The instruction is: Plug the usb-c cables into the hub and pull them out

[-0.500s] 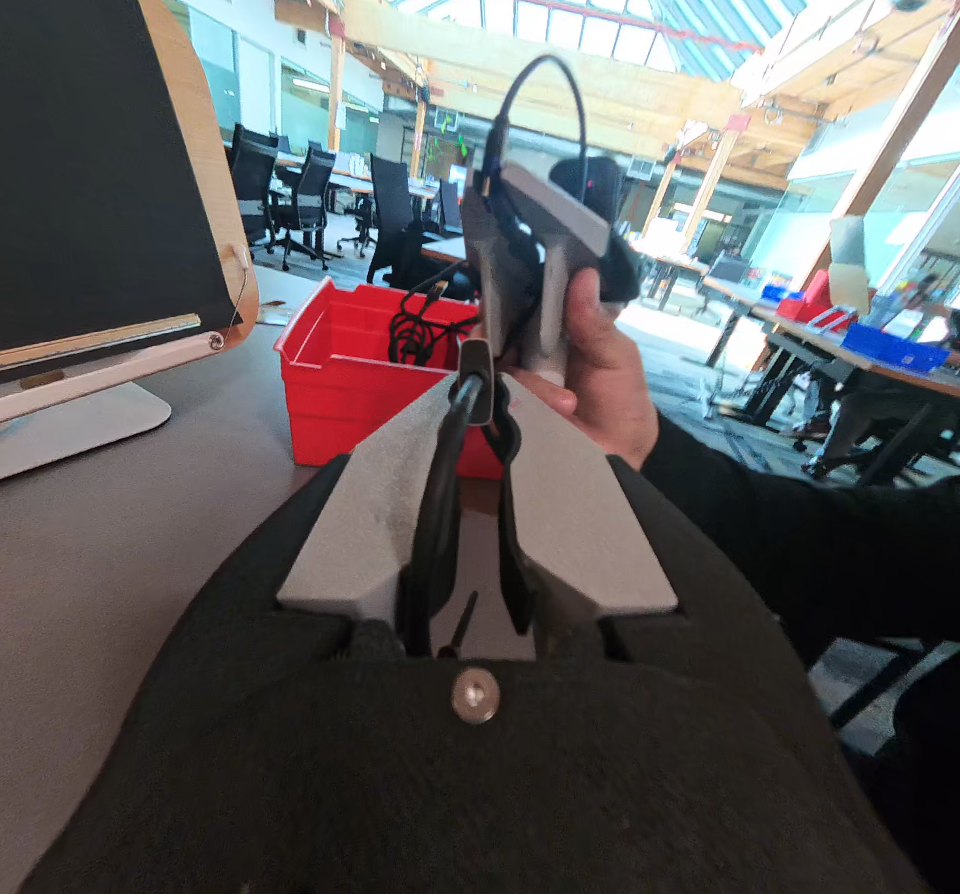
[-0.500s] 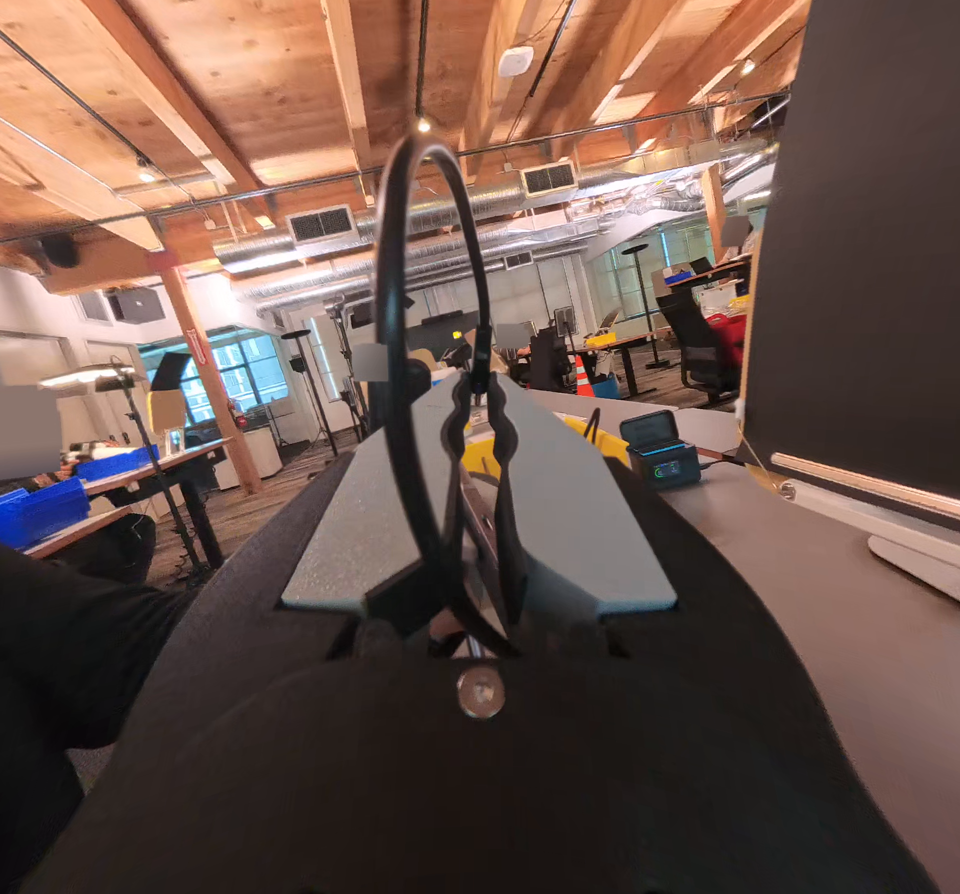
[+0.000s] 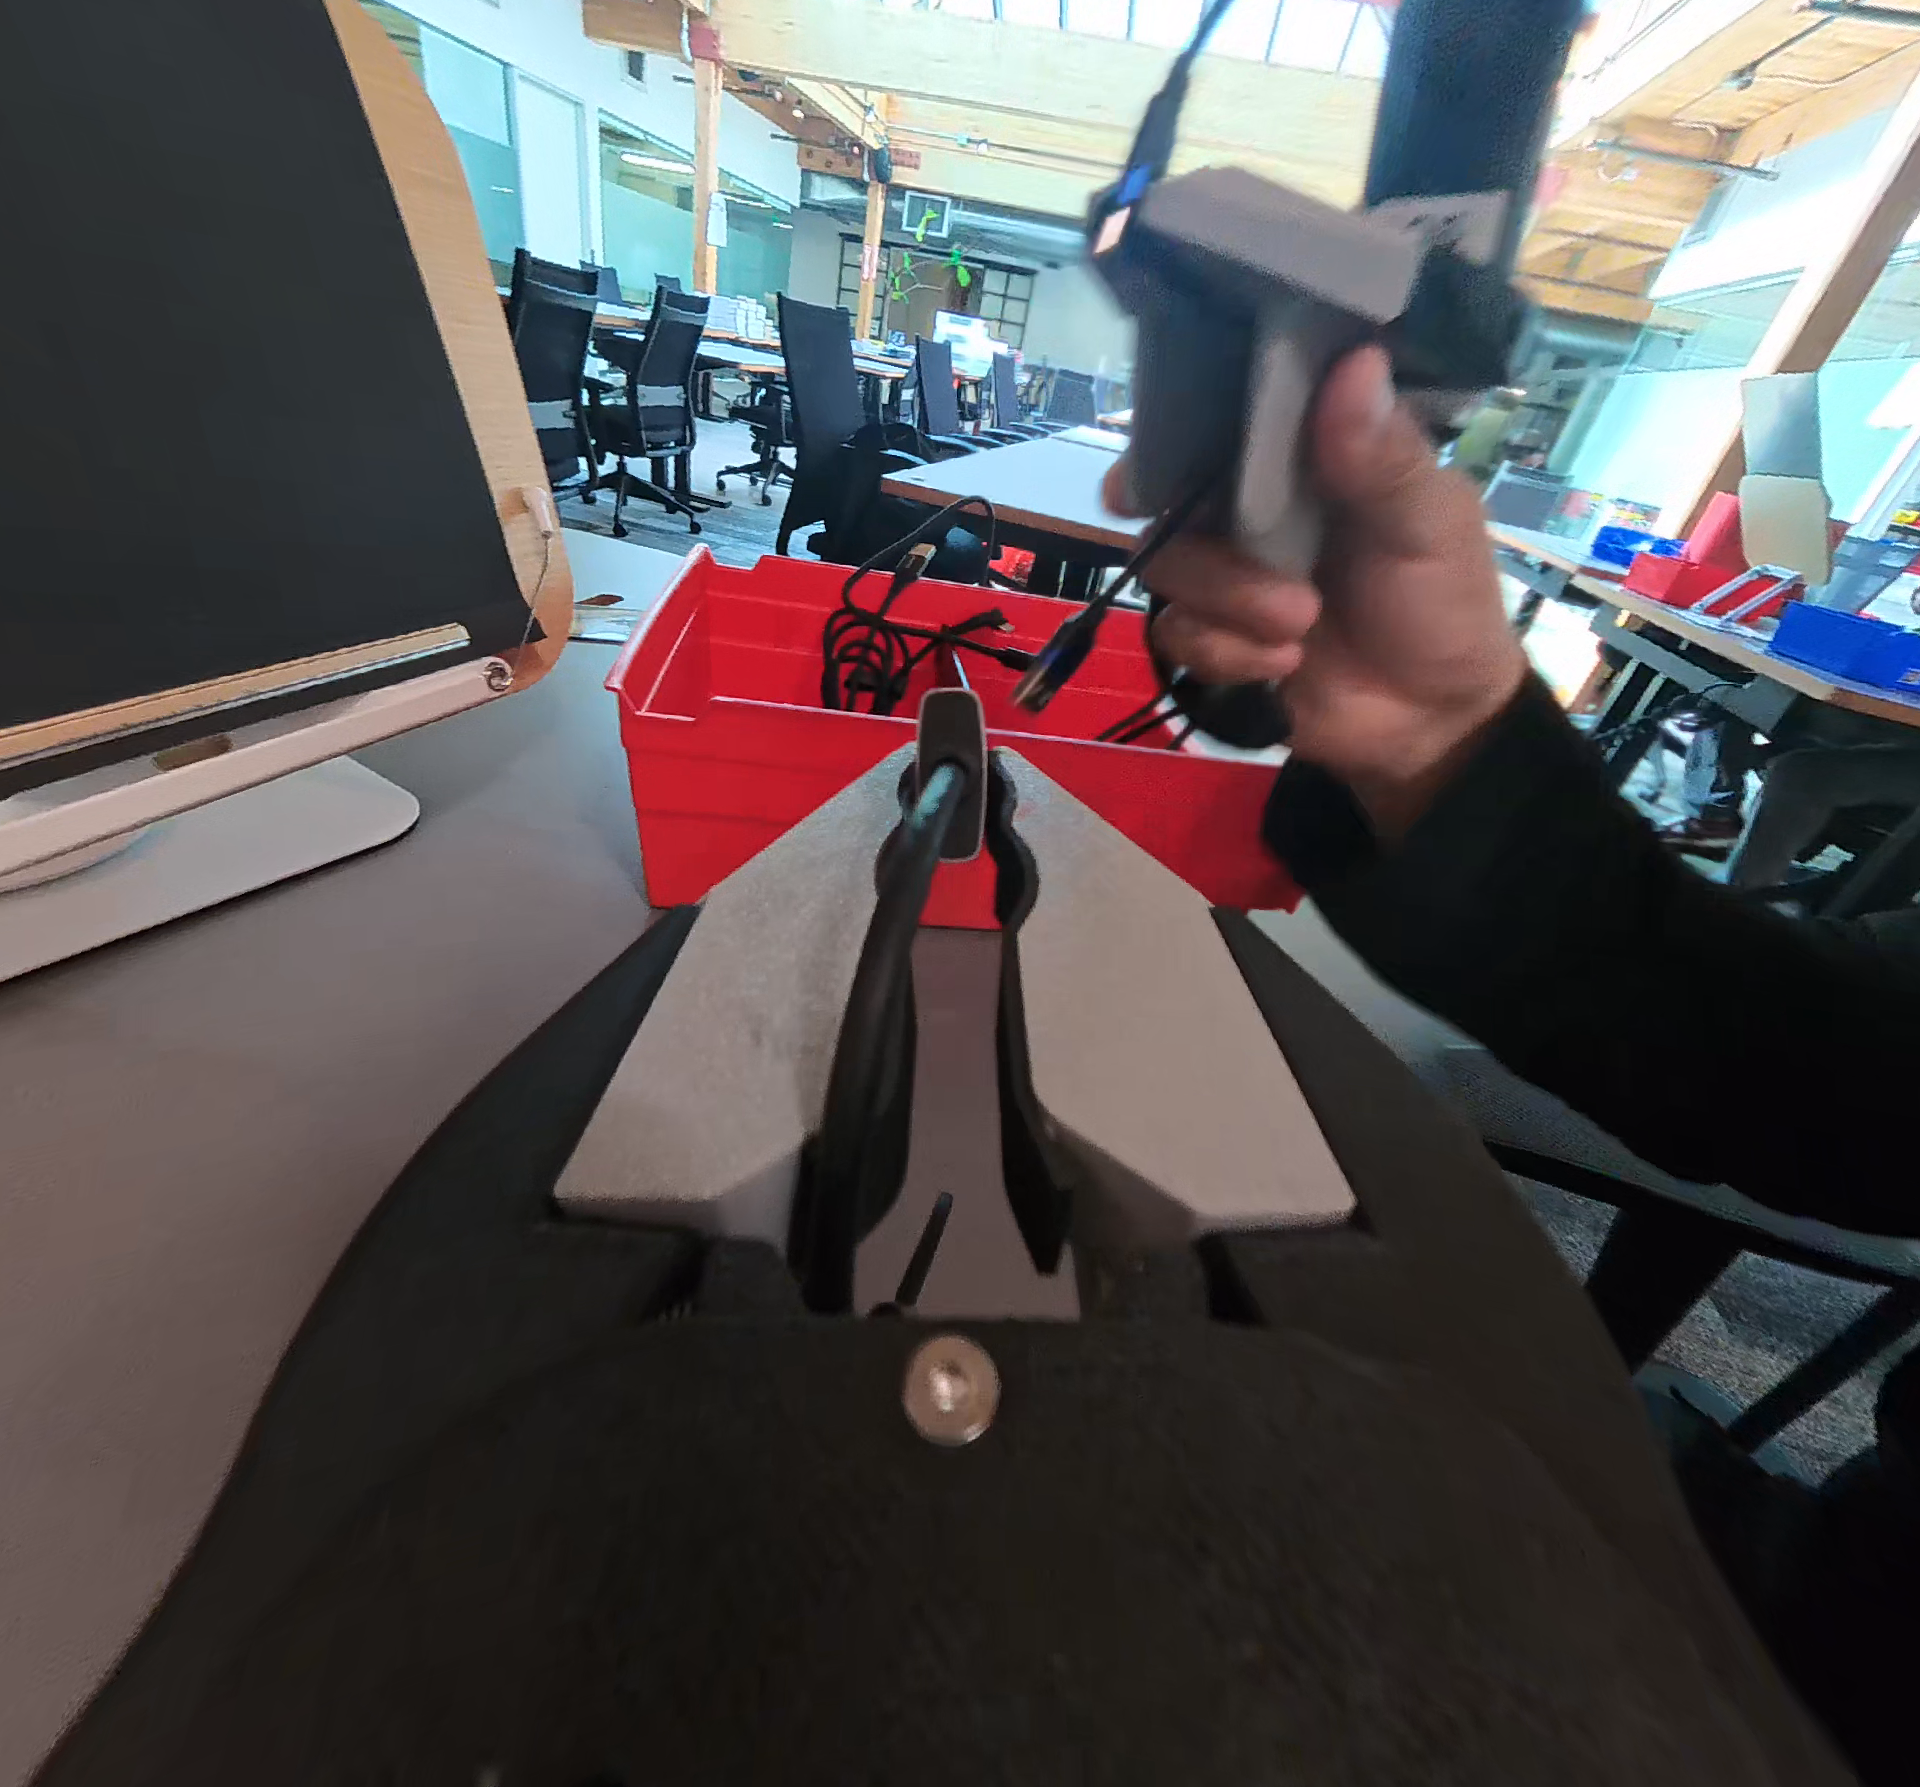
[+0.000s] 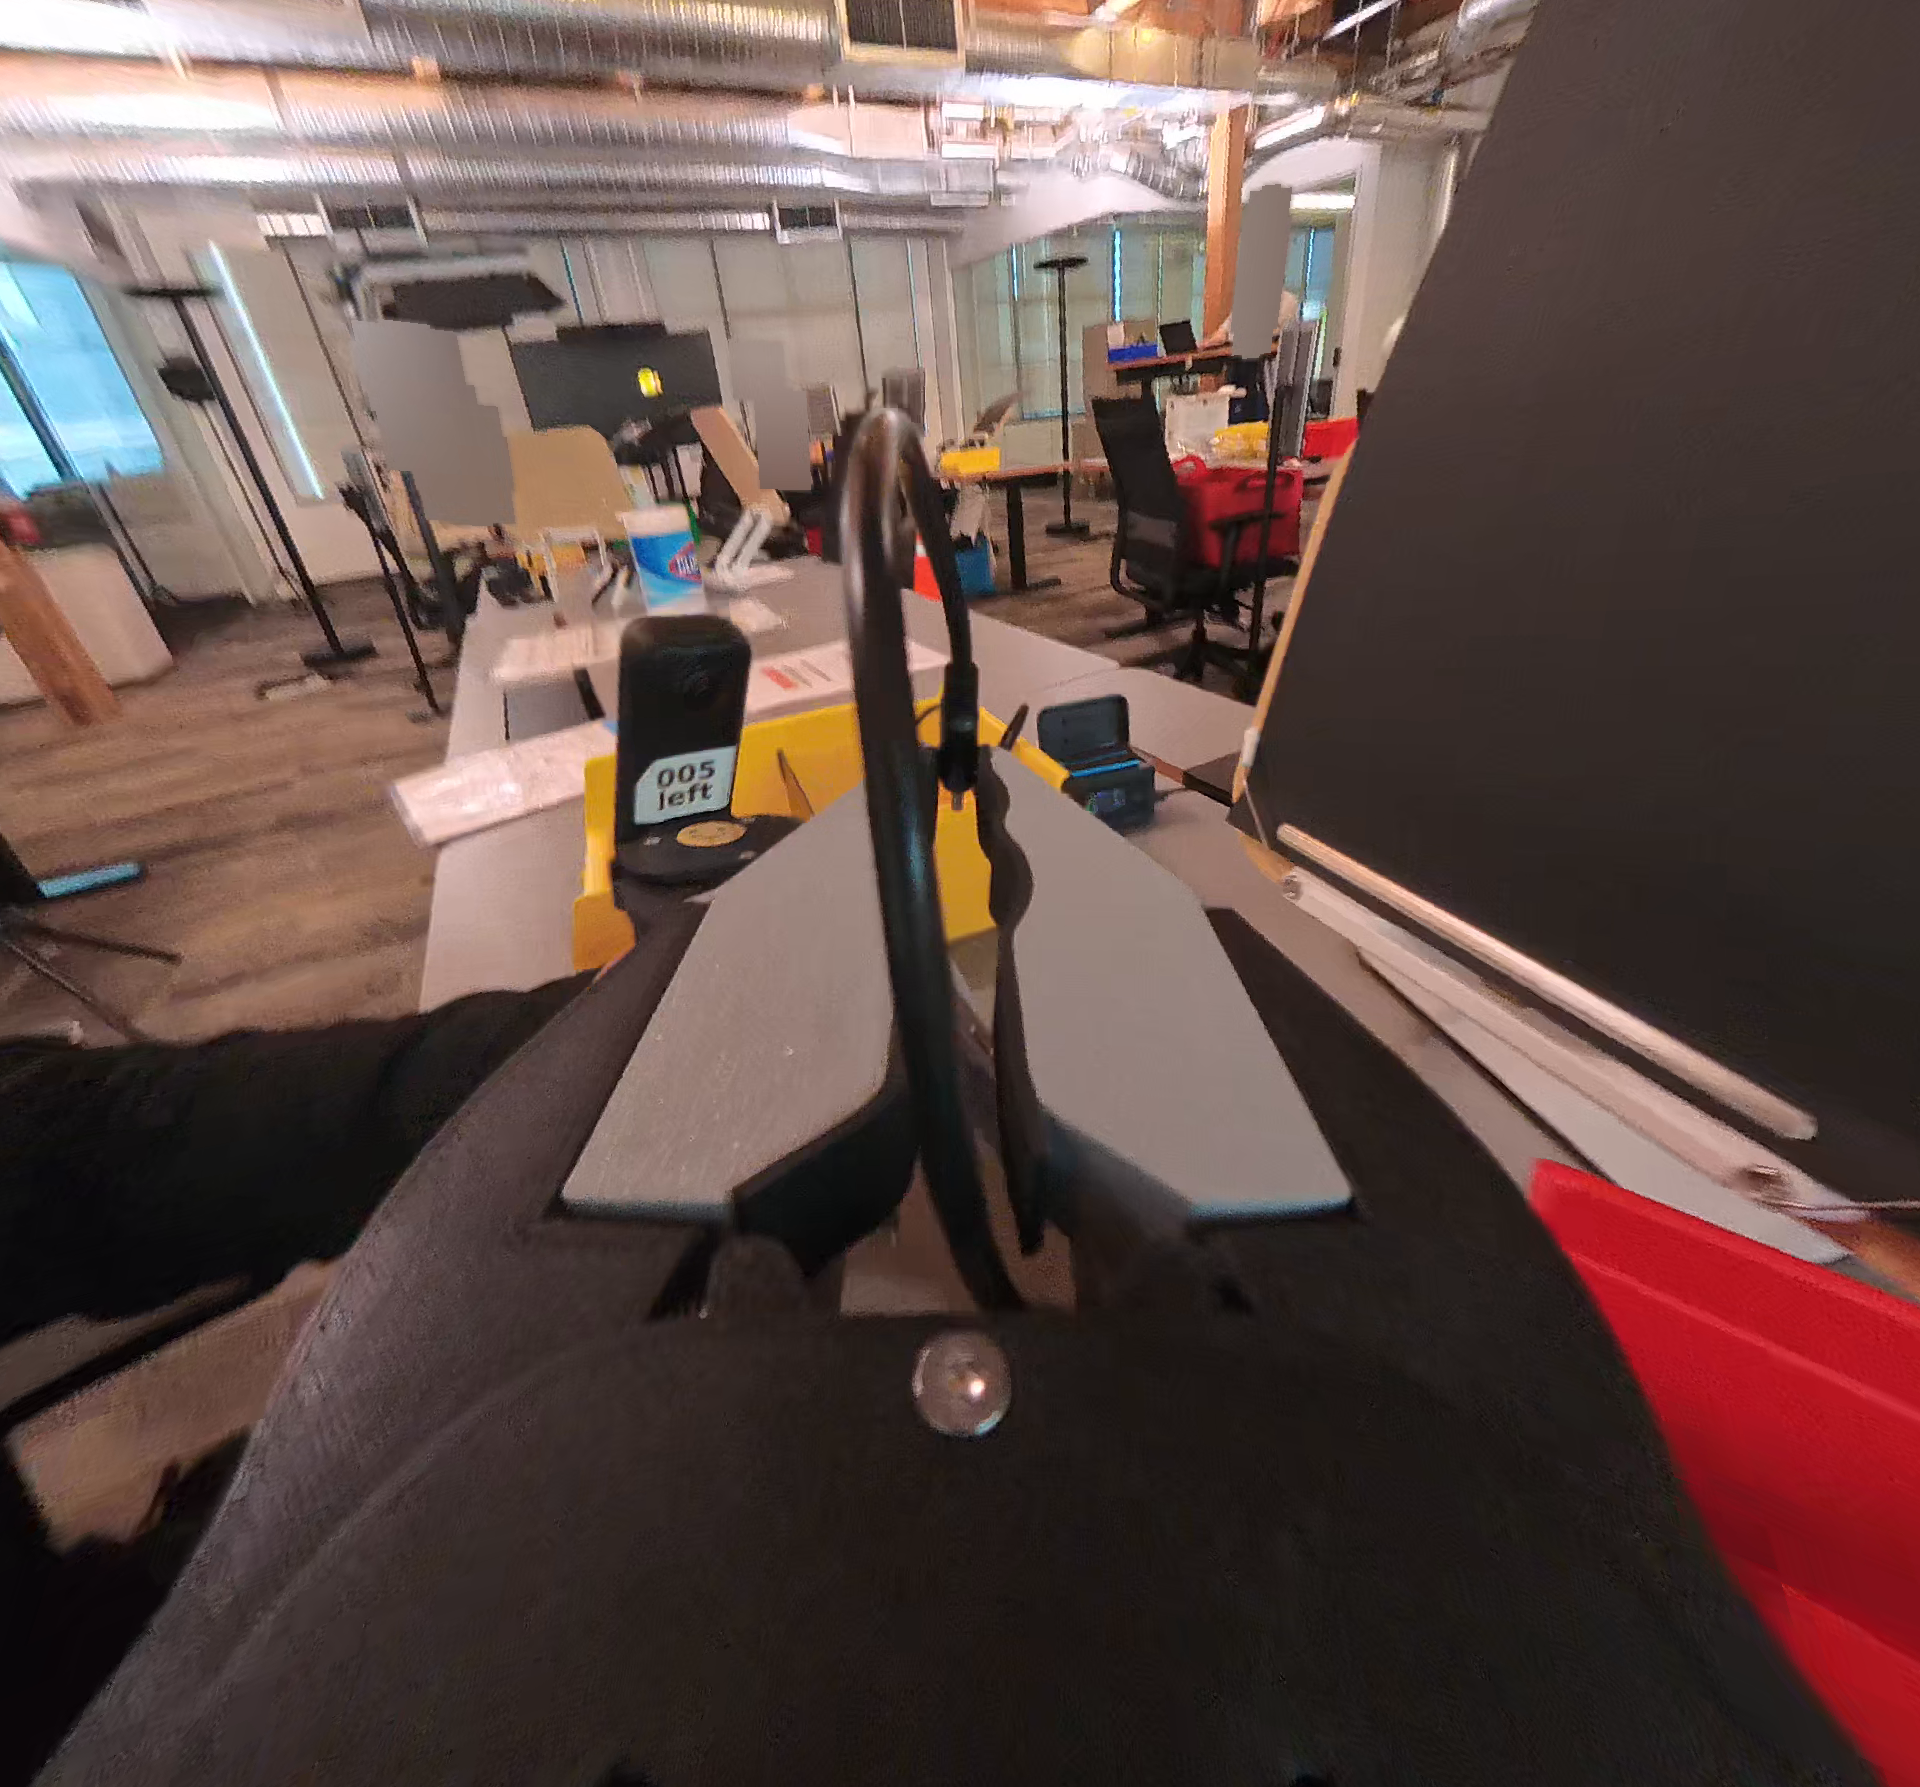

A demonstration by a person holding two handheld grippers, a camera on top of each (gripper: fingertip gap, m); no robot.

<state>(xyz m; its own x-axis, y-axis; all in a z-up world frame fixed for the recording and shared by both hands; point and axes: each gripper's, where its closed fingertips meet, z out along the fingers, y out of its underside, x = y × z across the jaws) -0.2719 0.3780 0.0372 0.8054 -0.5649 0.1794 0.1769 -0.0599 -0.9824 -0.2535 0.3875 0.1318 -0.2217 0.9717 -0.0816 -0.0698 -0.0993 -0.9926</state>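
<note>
A: Left gripper (image 3: 951, 781) — what's it pinching?

B: Jaws are clamping the grey hub (image 3: 951, 761) upright by its cord, ports facing out for plugging.

A: Right gripper (image 4: 961, 802)?

B: Closing on a black cable (image 4: 894, 802) just behind the plug, slack looping overhead — probably keeping the tip stiff. Spare cables are sitting in the red bin (image 3: 769, 781).

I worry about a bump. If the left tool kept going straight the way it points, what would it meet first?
Probably the red bin: the left tool, shut on the hub, points at the bin's near wall just beyond the tips. Depth is uncertain.
</note>
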